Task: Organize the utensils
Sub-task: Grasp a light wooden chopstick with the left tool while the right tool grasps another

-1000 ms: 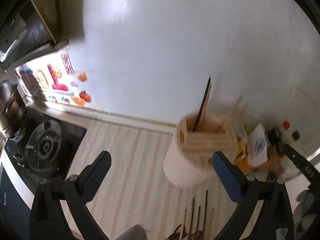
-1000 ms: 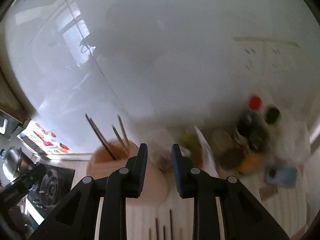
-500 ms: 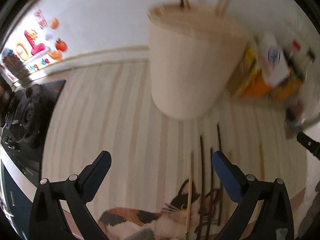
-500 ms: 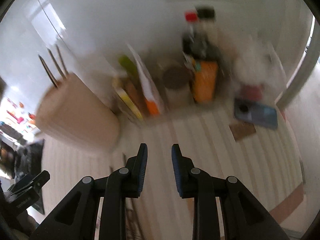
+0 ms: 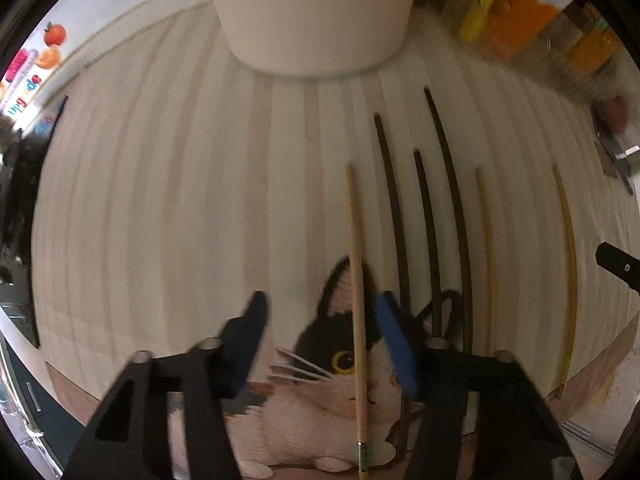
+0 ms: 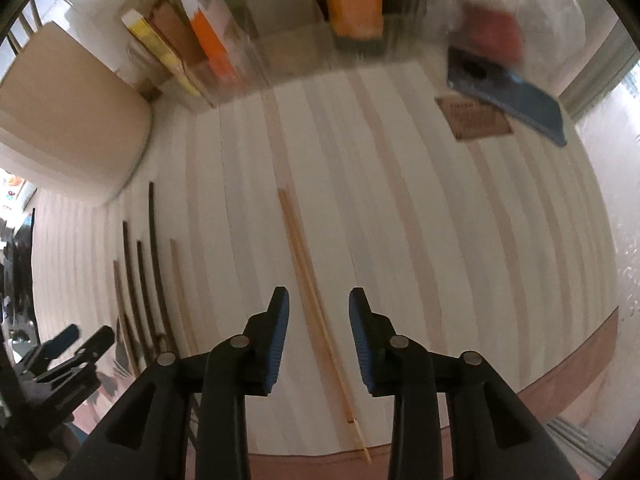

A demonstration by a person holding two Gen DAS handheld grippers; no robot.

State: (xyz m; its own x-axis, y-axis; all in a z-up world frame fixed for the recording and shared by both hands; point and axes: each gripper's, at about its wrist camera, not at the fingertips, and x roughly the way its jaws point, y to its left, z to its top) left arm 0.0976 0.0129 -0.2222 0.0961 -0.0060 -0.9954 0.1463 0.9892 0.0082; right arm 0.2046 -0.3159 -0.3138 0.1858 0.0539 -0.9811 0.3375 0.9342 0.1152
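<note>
Several chopsticks lie side by side on a striped mat with a cat picture. My left gripper is open low over the mat, its jaws either side of a light wooden chopstick. Dark chopsticks and two more pale ones lie to its right. My right gripper is open, its jaws either side of another pale chopstick lying apart from the rest. A cream utensil holder stands beyond the chopsticks; it also shows in the right wrist view.
Packets and bottles crowd the back behind the mat. A blue phone and a brown card lie at the back right. The left gripper shows in the right wrist view. Stickers mark the wall at left.
Both grippers have dropped down from facing the wall and holder to just above the mat. The left jaws have narrowed and the right jaws have widened, each straddling a pale chopstick.
</note>
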